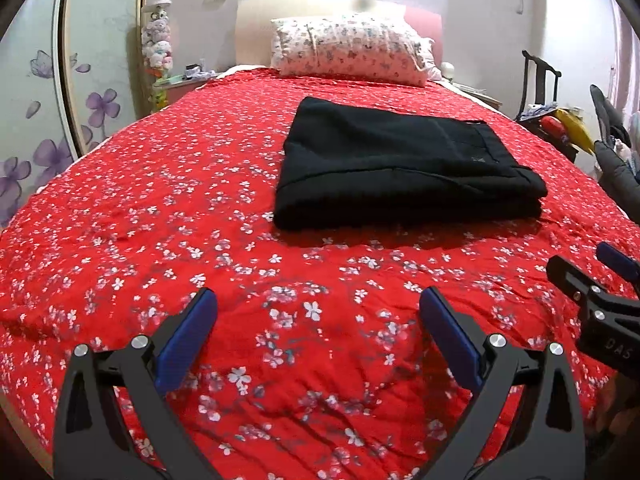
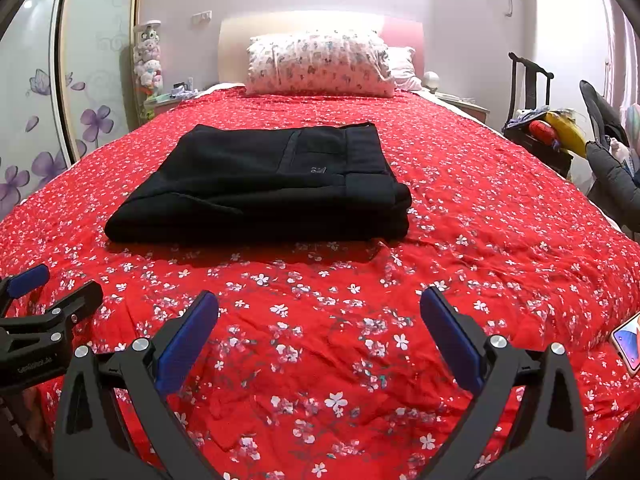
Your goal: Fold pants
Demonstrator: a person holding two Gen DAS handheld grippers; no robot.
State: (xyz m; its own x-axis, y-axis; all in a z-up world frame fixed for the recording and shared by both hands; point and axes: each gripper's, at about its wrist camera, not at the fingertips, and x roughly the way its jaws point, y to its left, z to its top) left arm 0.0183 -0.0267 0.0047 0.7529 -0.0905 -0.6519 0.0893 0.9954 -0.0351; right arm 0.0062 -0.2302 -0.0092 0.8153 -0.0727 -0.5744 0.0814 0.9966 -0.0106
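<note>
Black pants [image 2: 260, 184] lie folded on the red bedspread [image 2: 460, 216] — both hand-held grippers (left [image 1: 318, 320], right [image 2: 319, 322]) released, empty.

bedspread [image 2: 320, 320] open ahead, folded pants [image 2: 264, 184] mid-bed (only obstacle)

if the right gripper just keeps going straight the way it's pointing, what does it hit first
Probably the red floral bedspread: the open right gripper hangs low over it with nothing between its fingers. If it clears the cover, the folded black pants come next, slightly left of center. Depth is hard to judge through the fisheye.
</note>
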